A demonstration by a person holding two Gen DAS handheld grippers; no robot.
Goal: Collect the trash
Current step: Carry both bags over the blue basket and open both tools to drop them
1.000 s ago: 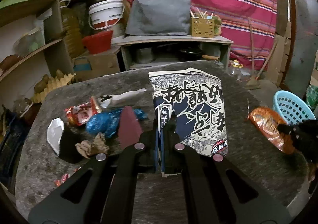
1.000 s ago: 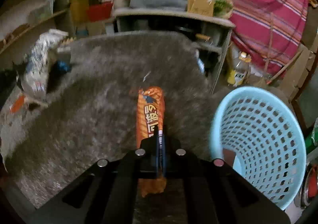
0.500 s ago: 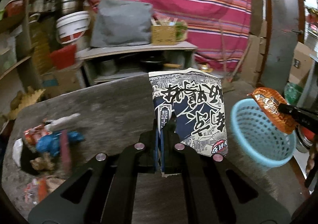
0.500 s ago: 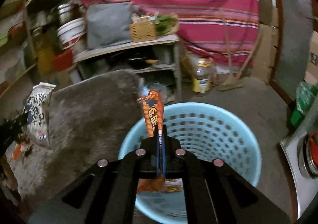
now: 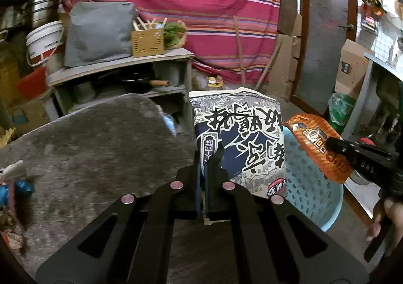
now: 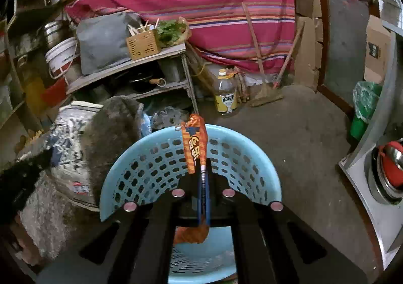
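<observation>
My left gripper (image 5: 207,158) is shut on a navy-and-white printed snack bag (image 5: 241,140), held upright past the right end of the grey table (image 5: 95,148). Behind the bag sits the light blue perforated basket (image 5: 309,178). My right gripper (image 6: 202,170) is shut on an orange snack wrapper (image 6: 195,148) and hangs over the blue basket (image 6: 156,165), the wrapper's lower end dangling inside it. In the left wrist view the orange wrapper (image 5: 317,145) and right gripper (image 5: 337,145) show at the right, above the basket. The navy bag (image 6: 68,143) shows blurred at the left of the right wrist view.
More trash (image 5: 12,190) lies at the table's left end. A grey shelf unit (image 5: 121,70) with a cushion and a wicker box stands behind. A plastic oil bottle (image 6: 225,94), a broom and a green bag (image 6: 365,102) stand on the floor. A metal pot (image 6: 388,170) sits at the right.
Both grippers swung right, away from the table. The orange wrapper went from the tabletop to over the basket. The navy bag moved from over the trash pile to the basket's side.
</observation>
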